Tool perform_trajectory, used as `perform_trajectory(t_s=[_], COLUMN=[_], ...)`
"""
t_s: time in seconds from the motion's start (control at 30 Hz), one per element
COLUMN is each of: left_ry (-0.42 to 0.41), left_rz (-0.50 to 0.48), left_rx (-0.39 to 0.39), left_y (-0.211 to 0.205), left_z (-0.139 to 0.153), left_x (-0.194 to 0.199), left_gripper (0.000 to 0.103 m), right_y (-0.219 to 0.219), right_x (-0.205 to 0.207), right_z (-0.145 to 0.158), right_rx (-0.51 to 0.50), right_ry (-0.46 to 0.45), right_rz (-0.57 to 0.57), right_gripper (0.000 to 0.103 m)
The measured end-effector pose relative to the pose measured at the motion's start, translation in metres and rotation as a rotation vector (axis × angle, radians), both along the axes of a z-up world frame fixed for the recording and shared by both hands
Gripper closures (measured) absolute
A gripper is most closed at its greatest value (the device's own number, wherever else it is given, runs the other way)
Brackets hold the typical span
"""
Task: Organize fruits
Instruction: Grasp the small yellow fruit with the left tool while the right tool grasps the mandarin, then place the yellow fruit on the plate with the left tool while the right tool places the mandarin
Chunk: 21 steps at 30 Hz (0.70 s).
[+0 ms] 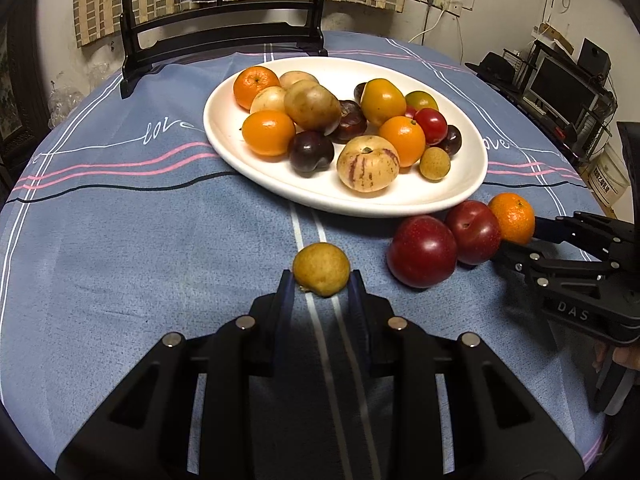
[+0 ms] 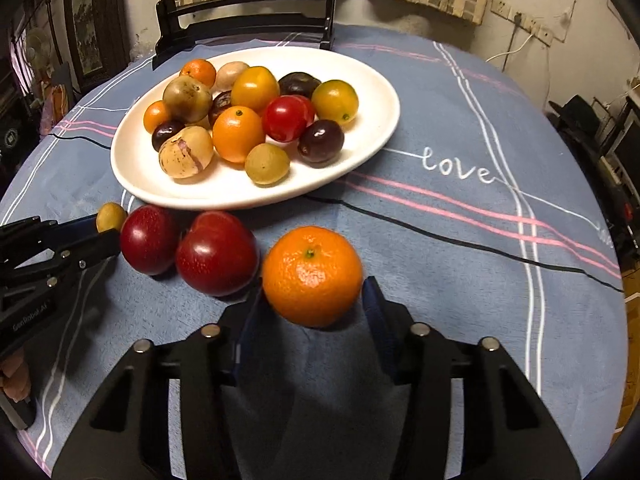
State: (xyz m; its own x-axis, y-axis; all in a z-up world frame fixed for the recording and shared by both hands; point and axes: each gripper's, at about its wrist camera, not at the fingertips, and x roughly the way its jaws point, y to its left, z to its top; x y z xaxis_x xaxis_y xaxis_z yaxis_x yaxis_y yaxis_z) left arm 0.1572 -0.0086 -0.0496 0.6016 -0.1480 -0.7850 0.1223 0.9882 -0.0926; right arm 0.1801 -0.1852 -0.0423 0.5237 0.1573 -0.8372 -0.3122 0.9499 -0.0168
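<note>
While most of the fruit already sits heaped on the white oval plate (image 1: 224,136), four pieces lie on the tabletop (image 1: 160,240) just in front of its near rim. A small tan longan (image 1: 321,269) is clenched between the tips of the left hand-held gripper (image 1: 320,286). A mandarin (image 2: 313,276) sits between the fingers of the right hand-held gripper (image 2: 314,300); its right pad appears just clear of the peel, so I cannot tell whether the grasp is complete. Two red plums (image 2: 218,254), touching each other, rest between the two held fruits, the nearer one just beside the mandarin.

As a judgement, the mandarin could roll free if lifted before both pads press it, and the inner finger might nudge the neighbouring plum. The longan, held only at the fingertips, could pop out. Fruit dropped onto the crowded plate may knock others over the shallow rim.

A blue cloth with pink and white stripes and the word "love" covers the tabletop. Behind stand a dark chair (image 1: 224,36), a curtain, wall sockets and shelves of electronics.
</note>
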Motion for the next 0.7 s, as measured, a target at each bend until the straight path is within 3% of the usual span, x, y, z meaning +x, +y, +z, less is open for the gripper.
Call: perform_trajectory(t_s=[0.7], left_ry=[-0.012], left_rz=[-0.002], left_rx=[0.007], left_y=[-0.004], left_z=[0.008], left_x=[-0.007], left_gripper=[0.075], right_y=[-0.033], right_x=[-0.033], right_z=[0.016], right_rx=[0.144], right_ry=[-0.012], right_rz=[-0.065], right_gripper=[0.057])
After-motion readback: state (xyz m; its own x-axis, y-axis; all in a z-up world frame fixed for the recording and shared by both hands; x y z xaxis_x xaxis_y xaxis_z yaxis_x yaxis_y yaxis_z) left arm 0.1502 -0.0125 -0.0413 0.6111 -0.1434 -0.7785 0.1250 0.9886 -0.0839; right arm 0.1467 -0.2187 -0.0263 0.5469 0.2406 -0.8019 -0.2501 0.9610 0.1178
